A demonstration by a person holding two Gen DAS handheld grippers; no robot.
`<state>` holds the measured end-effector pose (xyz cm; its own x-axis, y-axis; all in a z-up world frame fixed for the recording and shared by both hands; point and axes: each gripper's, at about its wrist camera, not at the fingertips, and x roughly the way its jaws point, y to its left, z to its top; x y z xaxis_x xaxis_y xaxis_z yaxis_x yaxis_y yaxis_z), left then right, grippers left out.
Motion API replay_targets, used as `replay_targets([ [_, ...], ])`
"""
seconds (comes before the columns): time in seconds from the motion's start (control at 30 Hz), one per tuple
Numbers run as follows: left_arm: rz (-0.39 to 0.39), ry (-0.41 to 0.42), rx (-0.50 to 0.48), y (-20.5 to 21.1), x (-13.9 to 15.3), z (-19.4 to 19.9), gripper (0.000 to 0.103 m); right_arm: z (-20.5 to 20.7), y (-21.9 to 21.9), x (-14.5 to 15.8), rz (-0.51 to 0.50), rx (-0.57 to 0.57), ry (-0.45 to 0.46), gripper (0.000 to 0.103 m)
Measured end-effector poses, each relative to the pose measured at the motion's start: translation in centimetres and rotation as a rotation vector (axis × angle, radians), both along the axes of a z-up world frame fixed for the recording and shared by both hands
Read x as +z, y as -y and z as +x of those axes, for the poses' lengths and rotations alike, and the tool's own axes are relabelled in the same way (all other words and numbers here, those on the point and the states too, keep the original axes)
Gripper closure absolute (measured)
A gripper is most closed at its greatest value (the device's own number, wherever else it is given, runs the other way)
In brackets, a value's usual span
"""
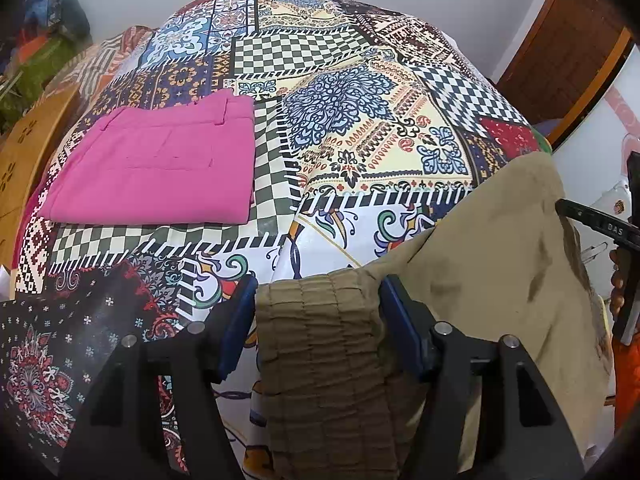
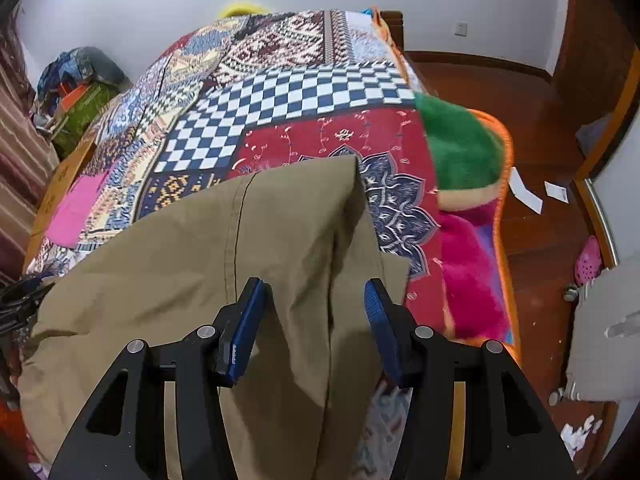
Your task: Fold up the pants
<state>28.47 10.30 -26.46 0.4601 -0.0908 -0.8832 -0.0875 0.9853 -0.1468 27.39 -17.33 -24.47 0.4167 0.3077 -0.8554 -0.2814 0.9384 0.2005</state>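
Khaki pants [image 1: 480, 280] hang between both grippers above the patterned bed cover [image 1: 360, 120]. My left gripper [image 1: 318, 292] has its blue pads on either side of the elastic waistband [image 1: 320, 340], which fills the gap. My right gripper [image 2: 316, 300] holds a fold of the khaki pants [image 2: 200, 248] between its pads; the leg end rises to a corner ahead of it. The right gripper's body shows at the right edge of the left wrist view [image 1: 600, 224].
Folded pink pants [image 1: 160, 164] lie on the bed at the left, also seen in the right wrist view [image 2: 76, 208]. A green and pink blanket [image 2: 460, 152] lies at the bed's right edge. Wooden floor [image 2: 540, 120] with paper scraps is to the right.
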Motion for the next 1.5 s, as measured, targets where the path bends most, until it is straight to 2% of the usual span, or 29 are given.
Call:
replay_targets([
  [0.17,-0.028,0.007,0.036,-0.5,-0.8,0.0,0.041,0.7,-0.9,-0.6,0.015,0.047,-0.001,0.077],
  [0.33,-0.080,-0.001,0.075,-1.0,-1.6,-0.2,0.041,0.7,-0.6,-0.5,0.010,0.036,0.025,0.084],
  [0.43,-0.085,0.003,0.081,-1.0,-1.6,-0.3,0.041,0.3,-0.7,-0.1,-0.102,0.011,0.081,0.084],
  [0.5,-0.064,0.006,0.077,-0.7,-1.5,-0.4,0.041,0.1,-0.9,0.1,-0.200,-0.021,0.126,0.095],
  [0.53,-0.051,0.009,0.075,-0.6,-1.4,-0.4,0.041,0.0,-0.8,0.2,-0.275,-0.043,0.151,0.095],
  [0.57,-0.043,0.010,0.073,-0.5,-1.3,-0.4,0.041,0.1,-0.4,0.2,-0.317,-0.058,0.156,0.095],
  [0.6,-0.039,0.011,0.073,-0.4,-1.4,-0.4,0.041,0.1,0.0,0.3,-0.307,-0.063,0.142,0.095],
  [0.77,-0.056,0.009,0.081,-0.7,-1.5,-0.5,0.039,-1.6,1.3,2.6,-0.142,-0.035,0.135,0.094],
  [0.9,-0.068,0.009,0.088,-0.8,-1.6,-0.5,0.038,-2.1,0.0,2.0,-0.059,-0.002,0.096,0.084],
  [0.93,-0.065,0.010,0.087,-0.8,-1.6,-0.5,0.038,-1.9,-0.4,1.2,-0.059,0.008,0.079,0.084],
  [1.03,-0.047,0.009,0.083,-0.7,-1.4,-0.6,0.038,-1.4,-1.5,-1.6,-0.167,0.021,0.053,0.083],
  [1.07,-0.033,0.009,0.079,-0.6,-1.2,-0.5,0.038,-1.2,-1.4,-2.0,-0.174,0.008,0.045,0.083],
  [1.13,0.012,0.022,0.068,-0.1,-0.1,-0.7,0.039,-1.3,-1.1,-1.4,-0.167,-0.025,0.039,0.083],
  [1.27,0.106,0.112,0.037,1.0,3.8,-1.7,0.041,-2.8,-1.8,1.9,-0.202,-0.011,0.125,0.079],
  [1.37,0.052,0.158,0.000,1.6,6.0,-2.0,0.041,-4.2,-3.6,3.6,-0.128,0.076,0.122,0.076],
  [1.43,0.010,0.148,-0.039,2.5,6.1,-1.7,0.041,-5.1,-5.2,3.9,-0.059,0.133,0.098,0.072],
  [1.5,0.011,0.118,-0.074,3.6,5.4,-1.3,0.043,-6.3,-7.2,3.5,0.018,0.200,0.052,0.072],
])
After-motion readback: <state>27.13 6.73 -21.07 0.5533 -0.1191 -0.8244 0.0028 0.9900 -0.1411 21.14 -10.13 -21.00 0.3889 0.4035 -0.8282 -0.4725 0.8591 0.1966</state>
